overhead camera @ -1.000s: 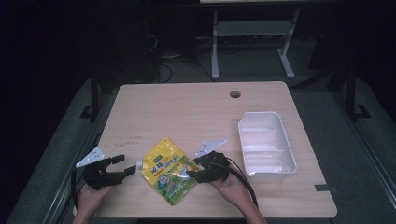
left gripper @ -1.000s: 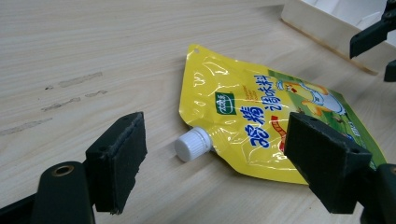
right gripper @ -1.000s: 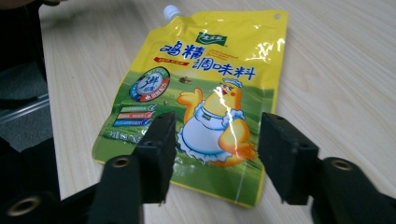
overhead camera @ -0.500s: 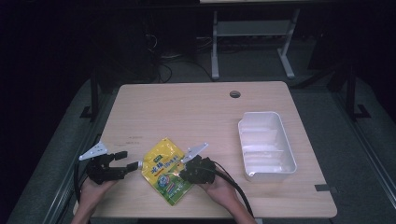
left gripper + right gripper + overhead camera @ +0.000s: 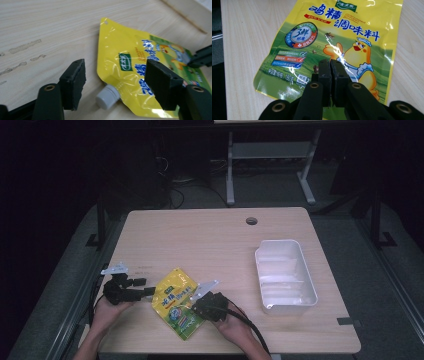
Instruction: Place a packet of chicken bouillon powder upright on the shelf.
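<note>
High view: pouch (image 5: 176, 303) lengthwise diagonal

- The high view is looking forward and down from above the person's side, taking in the whole table (image 5: 210, 235).
- The left gripper view is sitting low and close near the table's front left corner, looking along its parted jaws at the spout end of the yellow pouch (image 5: 140, 72).
- The right gripper view is looking down steeply and closely along its closed jaws.
- All three are sharing the pouch by the front edge.
</note>
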Demonstrator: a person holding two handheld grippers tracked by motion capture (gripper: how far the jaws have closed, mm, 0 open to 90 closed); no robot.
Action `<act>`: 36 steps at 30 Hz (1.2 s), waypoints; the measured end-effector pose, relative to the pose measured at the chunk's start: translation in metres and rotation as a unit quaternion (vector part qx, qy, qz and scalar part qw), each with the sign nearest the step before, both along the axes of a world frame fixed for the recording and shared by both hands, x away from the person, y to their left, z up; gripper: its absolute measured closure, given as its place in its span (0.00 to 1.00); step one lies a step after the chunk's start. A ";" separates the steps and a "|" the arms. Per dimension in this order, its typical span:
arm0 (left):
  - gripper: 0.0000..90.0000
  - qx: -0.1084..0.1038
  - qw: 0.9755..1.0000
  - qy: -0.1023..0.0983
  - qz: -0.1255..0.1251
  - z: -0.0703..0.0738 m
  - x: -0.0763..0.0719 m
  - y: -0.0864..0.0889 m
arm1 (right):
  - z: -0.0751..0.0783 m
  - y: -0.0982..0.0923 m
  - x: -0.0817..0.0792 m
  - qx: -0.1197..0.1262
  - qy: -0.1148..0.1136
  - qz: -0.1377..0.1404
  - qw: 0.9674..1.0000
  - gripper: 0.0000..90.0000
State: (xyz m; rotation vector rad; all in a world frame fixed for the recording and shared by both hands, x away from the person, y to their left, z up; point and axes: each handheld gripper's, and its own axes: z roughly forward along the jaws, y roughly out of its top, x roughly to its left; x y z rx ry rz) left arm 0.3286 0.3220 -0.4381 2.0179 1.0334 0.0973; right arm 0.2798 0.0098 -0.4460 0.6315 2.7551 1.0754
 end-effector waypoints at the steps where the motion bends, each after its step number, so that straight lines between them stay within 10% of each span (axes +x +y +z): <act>1: 0.42 0.005 1.000 0.006 -0.001 -0.001 0.003 -0.002 | -0.001 -0.001 0.001 0.005 0.002 0.000 1.000 0.96; 19: 0.61 0.011 0.996 0.084 -0.017 -0.022 0.034 -0.018 | -0.003 -0.003 0.001 0.015 0.002 0.001 1.000 0.96; 36: 0.89 -0.059 0.991 0.116 -0.023 -0.019 0.038 -0.003 | -0.005 -0.003 0.001 0.022 -0.002 0.000 1.000 0.98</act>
